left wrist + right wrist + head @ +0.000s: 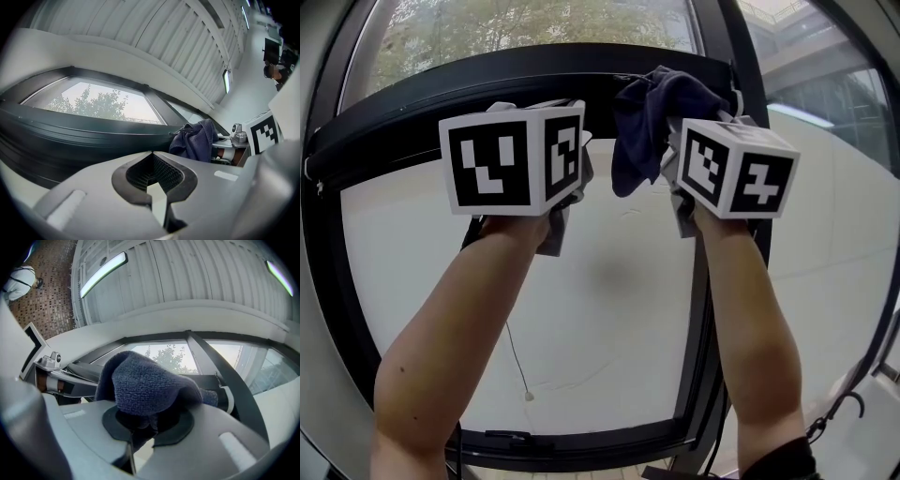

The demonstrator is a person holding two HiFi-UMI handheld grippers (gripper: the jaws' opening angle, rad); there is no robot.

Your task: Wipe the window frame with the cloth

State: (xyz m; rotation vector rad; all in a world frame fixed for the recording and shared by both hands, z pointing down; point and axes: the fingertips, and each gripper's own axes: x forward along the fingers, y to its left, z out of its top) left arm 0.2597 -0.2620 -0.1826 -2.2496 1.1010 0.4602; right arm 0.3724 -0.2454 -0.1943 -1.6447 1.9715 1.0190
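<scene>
One dark blue cloth point(145, 380) is pinched in the closed jaws of the right tool point(140, 423), a grip only the right gripper view shows. The head view shows it bunched against the upper bar of the black window frame point(487, 80), seemingly touching it. Just below that bar, the left tool point(151, 157) has its jaws together, nothing between them. Marker cubes point(511, 159) bear black-and-white square patterns.

The cloth point(642, 122) is dark navy blue with a fine nubbly weave. The window frame point(441, 103) is black. The left hand-held gripper point(154, 176) and right hand-held gripper point(147, 420) are pale grey with black pads point(124, 178). Their cubes point(511, 159) are white with black square patterns.
</scene>
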